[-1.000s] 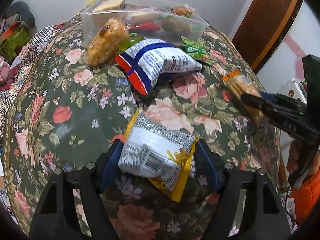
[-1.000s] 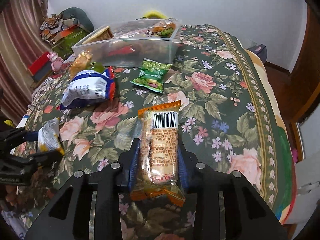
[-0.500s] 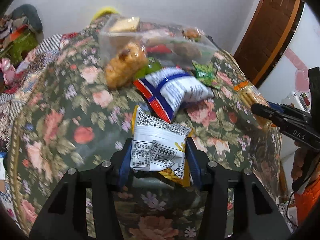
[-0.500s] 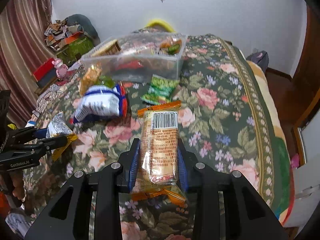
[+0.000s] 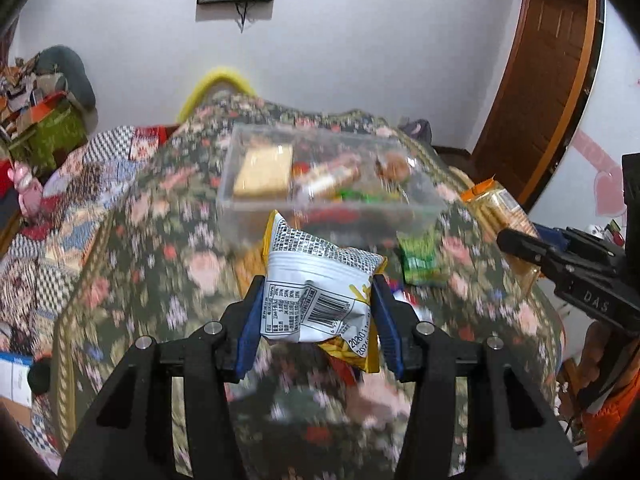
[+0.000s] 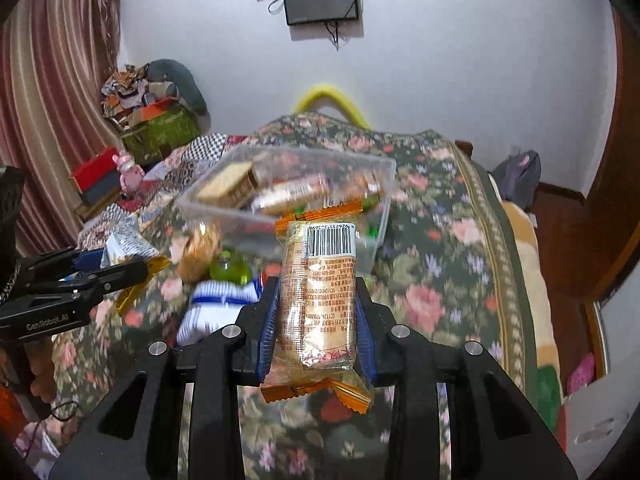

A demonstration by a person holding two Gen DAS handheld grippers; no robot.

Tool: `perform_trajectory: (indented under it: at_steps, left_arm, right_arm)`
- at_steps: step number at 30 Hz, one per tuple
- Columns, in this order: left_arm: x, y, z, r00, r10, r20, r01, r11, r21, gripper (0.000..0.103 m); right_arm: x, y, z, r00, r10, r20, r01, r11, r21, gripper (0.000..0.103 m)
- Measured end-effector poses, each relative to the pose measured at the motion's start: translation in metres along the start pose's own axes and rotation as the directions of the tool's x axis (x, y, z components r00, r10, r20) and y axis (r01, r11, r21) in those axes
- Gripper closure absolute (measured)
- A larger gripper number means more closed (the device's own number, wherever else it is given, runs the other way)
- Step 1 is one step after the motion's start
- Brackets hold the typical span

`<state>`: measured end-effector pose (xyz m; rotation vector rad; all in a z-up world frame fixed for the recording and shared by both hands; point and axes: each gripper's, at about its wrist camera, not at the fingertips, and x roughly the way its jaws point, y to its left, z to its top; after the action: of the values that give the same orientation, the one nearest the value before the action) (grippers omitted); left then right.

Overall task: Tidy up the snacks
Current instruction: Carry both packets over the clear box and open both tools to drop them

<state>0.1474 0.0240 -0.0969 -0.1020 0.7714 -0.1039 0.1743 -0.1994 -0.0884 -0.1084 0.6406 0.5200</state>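
My left gripper (image 5: 318, 312) is shut on a white and yellow snack bag (image 5: 316, 288) and holds it in the air above the floral cloth. My right gripper (image 6: 316, 316) is shut on a clear biscuit pack with orange ends (image 6: 318, 292), also lifted. A clear plastic box (image 5: 320, 184) with several snacks inside stands ahead of both; it also shows in the right wrist view (image 6: 288, 196). The right gripper shows at the right of the left wrist view (image 5: 560, 256), and the left gripper at the left of the right wrist view (image 6: 80, 280).
On the floral cloth (image 6: 432, 272) lie a green packet (image 5: 422, 260), a blue and white bag (image 6: 216, 308), a golden snack pack (image 6: 198, 252) and a green item (image 6: 232, 272). Clutter (image 6: 156, 120) is piled far left. A wooden door (image 5: 536, 76) stands right.
Both grippers have risen with their packs and moved toward the clear box, which now sits lower and closer in both views. The left gripper closed on the bag.
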Motion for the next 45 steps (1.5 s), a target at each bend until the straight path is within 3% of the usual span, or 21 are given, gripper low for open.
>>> perform_trajectory:
  at_steps: [7, 12, 22, 39, 45]
  left_arm:
    - [0.014, 0.002, 0.039, 1.0, 0.003, 0.027, -0.003, 1.0, 0.015, 0.052]
    - [0.041, 0.002, 0.06, 0.999, -0.031, -0.012, 0.031, 0.999, 0.016, 0.052]
    - [0.089, -0.007, 0.085, 0.999, -0.021, -0.034, 0.022, 0.999, 0.047, 0.052]
    - [0.137, -0.016, 0.096, 0.997, -0.015, -0.08, 0.021, 0.997, 0.07, 0.051]
    - [0.133, -0.016, 0.097, 0.997, -0.002, -0.076, 0.008, 0.997, 0.077, 0.043]
  right_arm:
    - [0.019, -0.003, 0.029, 1.0, -0.007, 0.027, 0.006, 1.0, 0.001, 0.072]
    - [0.034, -0.002, 0.047, 0.999, -0.005, 0.035, 0.005, 1.0, -0.01, 0.072]
    - [0.08, -0.01, 0.074, 1.0, 0.0, 0.01, 0.0, 1.0, 0.005, 0.072]
    - [0.113, -0.017, 0.086, 0.999, -0.022, -0.05, 0.022, 1.0, 0.004, 0.071]
    - [0.1, -0.025, 0.085, 0.999, 0.0, -0.049, 0.002, 0.999, 0.041, 0.061]
